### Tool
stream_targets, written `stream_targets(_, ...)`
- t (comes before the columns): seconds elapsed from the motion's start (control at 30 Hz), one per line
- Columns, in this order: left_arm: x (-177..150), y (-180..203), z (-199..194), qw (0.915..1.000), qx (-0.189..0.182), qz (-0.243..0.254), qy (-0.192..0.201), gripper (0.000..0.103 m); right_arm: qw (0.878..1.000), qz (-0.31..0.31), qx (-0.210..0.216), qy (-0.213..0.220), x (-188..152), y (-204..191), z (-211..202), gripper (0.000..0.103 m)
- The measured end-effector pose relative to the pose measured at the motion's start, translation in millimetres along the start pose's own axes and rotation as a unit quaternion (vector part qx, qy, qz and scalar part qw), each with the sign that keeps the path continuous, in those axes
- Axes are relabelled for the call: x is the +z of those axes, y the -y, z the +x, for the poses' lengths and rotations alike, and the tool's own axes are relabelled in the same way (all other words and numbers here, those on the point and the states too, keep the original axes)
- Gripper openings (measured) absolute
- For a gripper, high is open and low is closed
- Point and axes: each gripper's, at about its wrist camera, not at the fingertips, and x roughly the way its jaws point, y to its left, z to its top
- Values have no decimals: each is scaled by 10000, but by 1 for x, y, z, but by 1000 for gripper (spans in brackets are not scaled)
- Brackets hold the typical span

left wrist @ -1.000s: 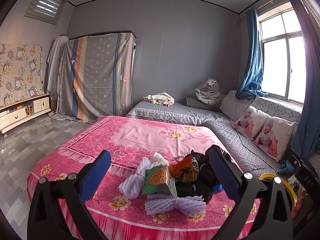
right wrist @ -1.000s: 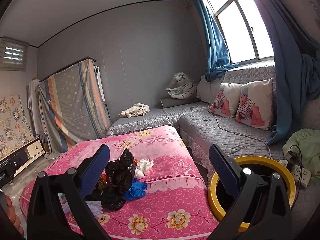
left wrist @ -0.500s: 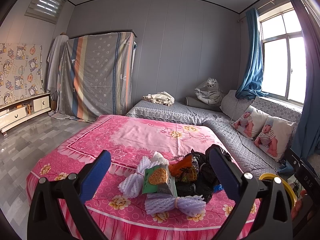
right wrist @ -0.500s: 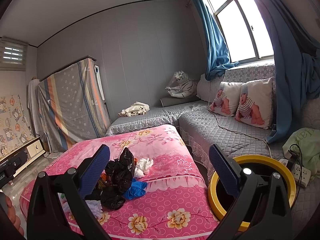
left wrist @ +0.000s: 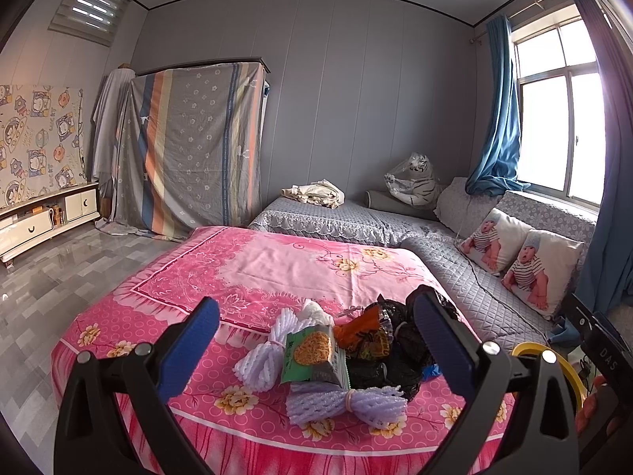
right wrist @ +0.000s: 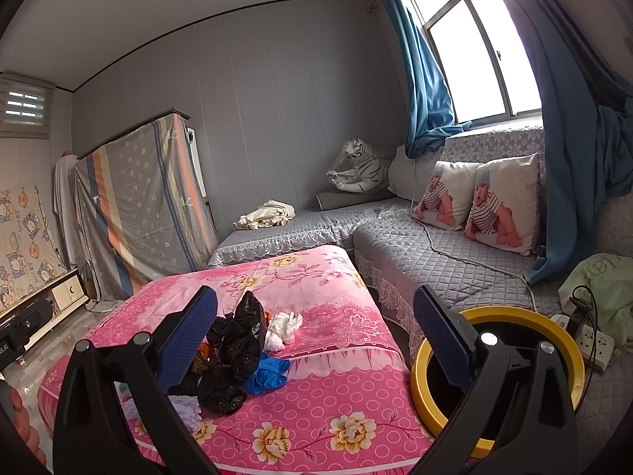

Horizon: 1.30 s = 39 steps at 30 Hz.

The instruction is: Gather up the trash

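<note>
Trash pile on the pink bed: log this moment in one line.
phase: approach | left gripper: open, empty | right gripper: open, empty | trash pile: untouched on pink bed | yellow-rimmed bin: beside bed

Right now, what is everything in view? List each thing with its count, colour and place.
foam fruit nets: two, pale purple, front of the pile on the pink bedspread
noodle packet: one, green, on the nets
snack wrapper: one, orange, behind the packet
black plastic bags: several, mid-pile
glove: one, blue, right of the bags
tissue: one, white, behind the glove
bin: one, yellow rim, right of the bed
baby cushions: two, on the grey sofa
toy tiger: one, white, far corner
power strip: one, white, beside the bin
left gripper: open, empty
right gripper: open, empty
</note>
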Motion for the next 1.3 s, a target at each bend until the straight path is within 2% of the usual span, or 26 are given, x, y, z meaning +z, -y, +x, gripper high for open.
stream_targets(0.3,-2,1,1,10000,-65,12,-67,95,10000,-52,6,-63,1,-2,5,95)
stream_targets(0.53,1,-2,4,9999,-90,22,-130,95,9996,-48,171,-204,0,-3,14,95)
stream_targets(0.63,2,-11,14,9993,-279,-1,-240,95,9991,-141,302,-255,1,-6,21,95)
stream_targets(0.8,-1,-36,35,9952,-825,87,-520,95,9952,-175,651,-710,3,-6,49,95)
stream_targets(0.93,-15,-67,51,9890,-1285,-175,-707,95,9919,-280,848,-909,4,-8,67,95)
stream_targets(1.07,-31,-79,60,9893,-1228,33,-794,95,9819,-125,1269,-1399,-1,-9,94,95)
stream_targets(1.17,-38,-81,68,9896,-1128,233,-857,95,9740,-78,1354,-1815,-8,-12,116,95)
stream_targets(1.3,-39,-82,85,9838,-1355,212,-1157,95,9689,-53,1409,-2035,-14,-16,134,95)
